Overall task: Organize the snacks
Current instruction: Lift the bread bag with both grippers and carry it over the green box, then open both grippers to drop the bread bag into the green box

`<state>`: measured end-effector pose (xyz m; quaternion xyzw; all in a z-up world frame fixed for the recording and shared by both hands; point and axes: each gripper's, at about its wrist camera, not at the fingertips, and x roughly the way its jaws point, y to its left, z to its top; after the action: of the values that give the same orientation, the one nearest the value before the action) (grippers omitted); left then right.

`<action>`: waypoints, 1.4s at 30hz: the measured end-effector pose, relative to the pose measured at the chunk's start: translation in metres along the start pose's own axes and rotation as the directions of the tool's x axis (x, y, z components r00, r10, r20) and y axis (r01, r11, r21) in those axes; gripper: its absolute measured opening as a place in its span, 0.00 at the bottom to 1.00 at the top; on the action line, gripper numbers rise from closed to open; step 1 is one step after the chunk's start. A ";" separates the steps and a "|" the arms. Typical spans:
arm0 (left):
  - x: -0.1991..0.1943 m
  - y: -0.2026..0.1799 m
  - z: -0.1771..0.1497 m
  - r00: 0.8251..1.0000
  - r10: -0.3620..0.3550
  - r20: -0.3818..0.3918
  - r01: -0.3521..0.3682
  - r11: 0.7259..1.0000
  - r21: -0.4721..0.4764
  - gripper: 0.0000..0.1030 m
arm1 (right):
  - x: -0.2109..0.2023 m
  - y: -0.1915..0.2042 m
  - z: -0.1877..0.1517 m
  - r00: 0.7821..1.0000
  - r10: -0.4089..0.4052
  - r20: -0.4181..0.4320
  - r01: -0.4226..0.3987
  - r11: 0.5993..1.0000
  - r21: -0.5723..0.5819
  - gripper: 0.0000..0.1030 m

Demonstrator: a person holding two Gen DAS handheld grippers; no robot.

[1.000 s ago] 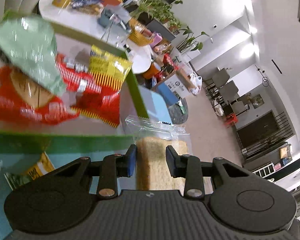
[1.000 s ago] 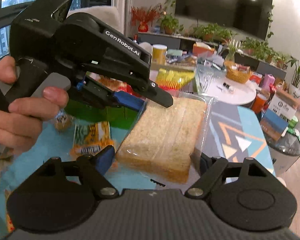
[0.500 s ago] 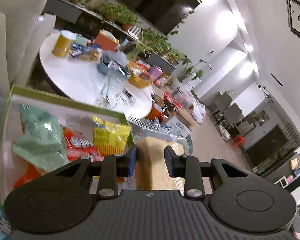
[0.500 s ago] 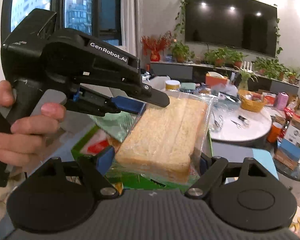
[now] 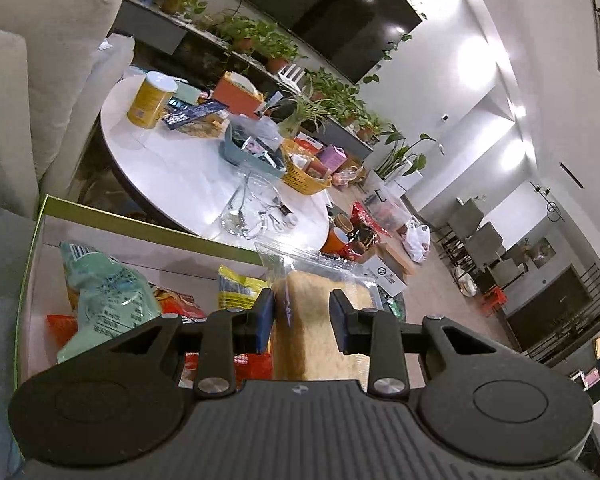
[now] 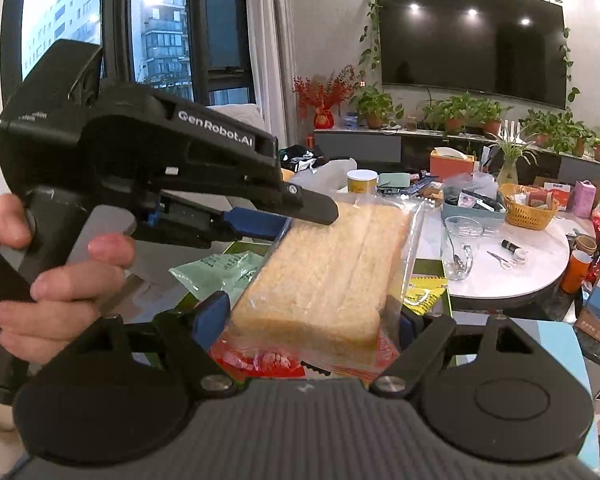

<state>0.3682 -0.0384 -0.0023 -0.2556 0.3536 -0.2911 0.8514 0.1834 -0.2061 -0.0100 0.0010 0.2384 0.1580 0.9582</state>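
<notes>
A bag of sliced bread hangs in the air between both grippers. My right gripper is shut on its wide sides. My left gripper, held by a hand, is shut on the bread across its thin edge, and shows in the right wrist view as left gripper. Below lies a green-rimmed box holding a pale green bag, a yellow packet and red packets. The bread hovers over the box's right part.
Behind the box stands a round white table with a yellow can, a glass bowl, a yellow basket and other clutter. A beige sofa is at the left. Cartons and bags sit on the floor at the right.
Both grippers have risen with the bread and carried it from above the blue mat to above the green box. Both grips have stayed as they were.
</notes>
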 end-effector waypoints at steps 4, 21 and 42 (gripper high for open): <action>0.007 0.010 0.004 1.000 -0.003 -0.010 0.003 1.000 -0.021 0.27 | 0.003 0.004 0.001 1.000 -0.001 -0.009 0.001 1.000 -0.005 0.82; -0.004 0.008 0.006 0.979 0.168 0.114 -0.179 0.980 0.092 0.67 | 0.014 0.021 0.005 0.984 -0.175 -0.032 0.169 0.977 -0.130 0.82; -0.047 -0.005 -0.016 0.975 0.190 0.114 -0.204 0.971 0.126 0.70 | -0.025 0.029 0.006 0.982 -0.190 -0.017 0.186 0.975 -0.125 0.82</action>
<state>0.3274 -0.0135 0.0121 -0.1745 0.3131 -0.2152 0.9084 0.1567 -0.1854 0.0085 -0.0826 0.2412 0.0809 0.9636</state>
